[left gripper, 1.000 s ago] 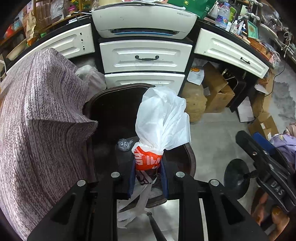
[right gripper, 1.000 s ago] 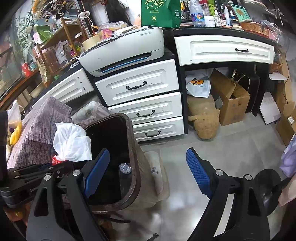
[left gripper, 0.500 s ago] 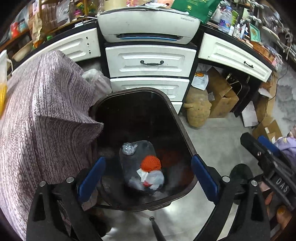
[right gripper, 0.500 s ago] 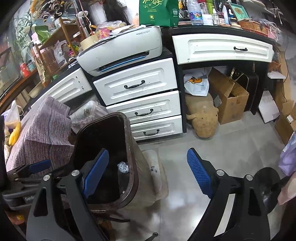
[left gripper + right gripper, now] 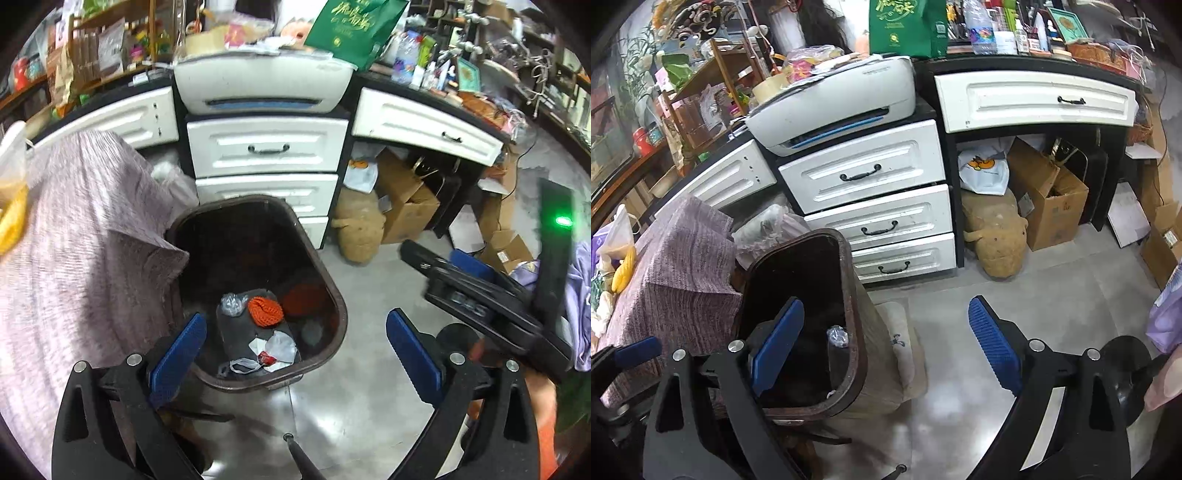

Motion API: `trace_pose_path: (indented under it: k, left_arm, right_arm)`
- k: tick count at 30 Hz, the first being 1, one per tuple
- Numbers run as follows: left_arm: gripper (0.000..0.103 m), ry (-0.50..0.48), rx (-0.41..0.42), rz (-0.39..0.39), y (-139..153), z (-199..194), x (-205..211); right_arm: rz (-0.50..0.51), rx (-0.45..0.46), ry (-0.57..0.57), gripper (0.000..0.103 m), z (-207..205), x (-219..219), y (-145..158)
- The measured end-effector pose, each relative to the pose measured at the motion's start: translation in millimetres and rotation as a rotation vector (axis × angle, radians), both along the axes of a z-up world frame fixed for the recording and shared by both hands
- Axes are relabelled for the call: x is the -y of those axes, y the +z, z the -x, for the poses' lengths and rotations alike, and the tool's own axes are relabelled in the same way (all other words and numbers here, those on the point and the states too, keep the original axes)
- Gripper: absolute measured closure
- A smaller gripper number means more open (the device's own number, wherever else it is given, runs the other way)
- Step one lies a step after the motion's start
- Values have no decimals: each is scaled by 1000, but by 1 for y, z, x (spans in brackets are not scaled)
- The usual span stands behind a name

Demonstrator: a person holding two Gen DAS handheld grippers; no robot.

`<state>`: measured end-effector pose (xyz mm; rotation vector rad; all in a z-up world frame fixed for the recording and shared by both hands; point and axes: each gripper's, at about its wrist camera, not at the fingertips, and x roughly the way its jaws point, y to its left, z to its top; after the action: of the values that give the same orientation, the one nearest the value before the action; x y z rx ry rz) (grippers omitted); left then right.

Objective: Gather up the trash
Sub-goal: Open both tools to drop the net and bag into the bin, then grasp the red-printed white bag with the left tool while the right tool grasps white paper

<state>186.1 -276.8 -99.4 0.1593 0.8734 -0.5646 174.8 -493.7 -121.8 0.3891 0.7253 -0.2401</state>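
A dark brown trash bin (image 5: 334,291) stands on the floor in front of the white drawers. Inside it lie a white and red plastic bag (image 5: 275,349), an orange net ball (image 5: 264,311) and a crumpled clear wrapper (image 5: 231,303). My left gripper (image 5: 295,347) is open and empty, above the bin's near rim. My right gripper (image 5: 886,343) is open and empty, to the right of the bin (image 5: 855,295); its left finger (image 5: 777,345) overlaps the bin's mouth. The right gripper also shows in the left wrist view (image 5: 480,295).
A table under a purple cloth (image 5: 85,251) stands left of the bin. White drawers (image 5: 266,147) with a printer (image 5: 262,83) on top are behind it. Cardboard boxes (image 5: 1049,195) and a brown plush toy (image 5: 995,236) sit under the desk. Grey floor (image 5: 1034,291) lies to the right.
My left gripper opened and dropped the white and red bag into the bin, then pulled back and up. The right gripper stayed open and barely moved.
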Motion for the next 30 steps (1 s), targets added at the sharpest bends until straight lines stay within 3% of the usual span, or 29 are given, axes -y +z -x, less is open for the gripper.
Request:
trace_pose_path:
  k: [8, 15, 24, 30]
  left_arm:
    - [6, -6, 70, 81, 38, 30, -28]
    - [6, 35, 99, 107, 57, 44, -68]
    - [6, 188, 153, 94, 76, 46, -147]
    - [6, 296, 164, 60, 74, 43, -200]
  right_arm:
    - [20, 54, 79, 13, -2, -24, 23]
    - [45, 126, 201, 10, -6, -67, 55]
    - [65, 165, 412, 10, -19, -141, 80]
    - [66, 172, 547, 10, -25, -190, 92]
